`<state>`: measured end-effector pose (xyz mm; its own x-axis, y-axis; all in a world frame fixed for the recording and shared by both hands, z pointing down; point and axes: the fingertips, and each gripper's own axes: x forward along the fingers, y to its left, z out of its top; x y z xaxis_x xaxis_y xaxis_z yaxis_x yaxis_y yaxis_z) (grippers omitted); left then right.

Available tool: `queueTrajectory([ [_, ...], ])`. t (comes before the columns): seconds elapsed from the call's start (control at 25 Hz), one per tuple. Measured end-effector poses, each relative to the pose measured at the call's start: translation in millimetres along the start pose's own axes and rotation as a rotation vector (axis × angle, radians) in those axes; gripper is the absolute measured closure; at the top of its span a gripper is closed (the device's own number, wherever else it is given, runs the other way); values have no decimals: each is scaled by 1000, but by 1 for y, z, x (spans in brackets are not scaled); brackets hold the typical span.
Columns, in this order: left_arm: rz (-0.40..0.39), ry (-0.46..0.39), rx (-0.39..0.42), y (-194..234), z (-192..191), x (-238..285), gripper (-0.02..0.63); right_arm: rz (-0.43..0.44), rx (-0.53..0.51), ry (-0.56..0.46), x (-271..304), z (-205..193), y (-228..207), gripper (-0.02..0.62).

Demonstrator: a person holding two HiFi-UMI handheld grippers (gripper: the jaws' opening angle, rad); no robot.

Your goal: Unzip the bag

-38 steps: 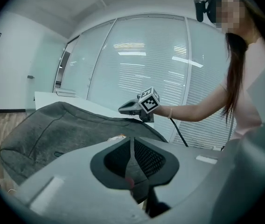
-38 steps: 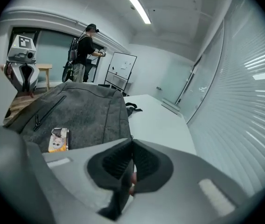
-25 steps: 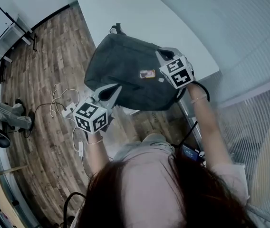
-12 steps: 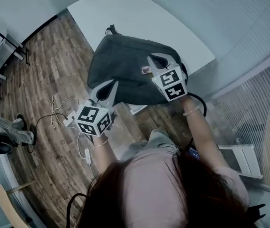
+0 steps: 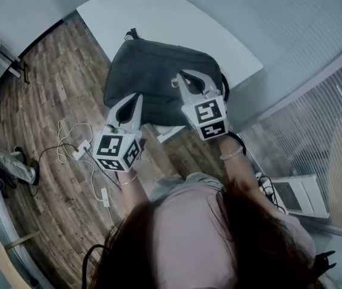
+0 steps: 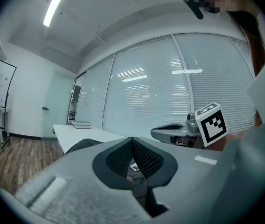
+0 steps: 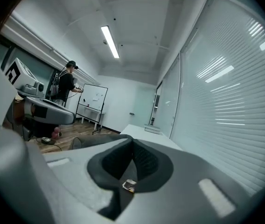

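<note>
The left gripper (image 5: pixel 133 99) has its jaws closed, the tips meeting at the near left edge of the bag (image 5: pixel 153 65). In the left gripper view a small pale tab (image 6: pixel 134 166) and some dark material show low in the gap behind the tips. Whether anything is pinched there cannot be told.

The right gripper (image 5: pixel 179 79) also has its jaws together at the tips, set over the near side of the bag's top. In the right gripper view a small shiny tab (image 7: pixel 129 185) sits at the base of the gap between the pads. It is not clear whether the jaws grip it.

Each gripper carries a cube (image 5: pixel 210 118) printed with black-and-white square markers.

The bag is dark grey and lies on the white tabletop (image 5: pixel 159 17), at its near end, with the near edge reaching past the tabletop's rim. What is inside it cannot be seen.
</note>
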<state>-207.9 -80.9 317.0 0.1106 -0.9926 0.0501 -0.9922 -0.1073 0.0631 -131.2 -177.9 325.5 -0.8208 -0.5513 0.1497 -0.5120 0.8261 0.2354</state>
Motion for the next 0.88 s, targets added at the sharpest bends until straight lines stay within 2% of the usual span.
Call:
queueTrajectory([
  [0.32,47,-9,16,-31,13,-5,597,-5,-9,-58,-39,13,0,592],
  [0.88,134,-25,60,-84,24,-24,595,62,122,-124,-101,11,-8,592],
])
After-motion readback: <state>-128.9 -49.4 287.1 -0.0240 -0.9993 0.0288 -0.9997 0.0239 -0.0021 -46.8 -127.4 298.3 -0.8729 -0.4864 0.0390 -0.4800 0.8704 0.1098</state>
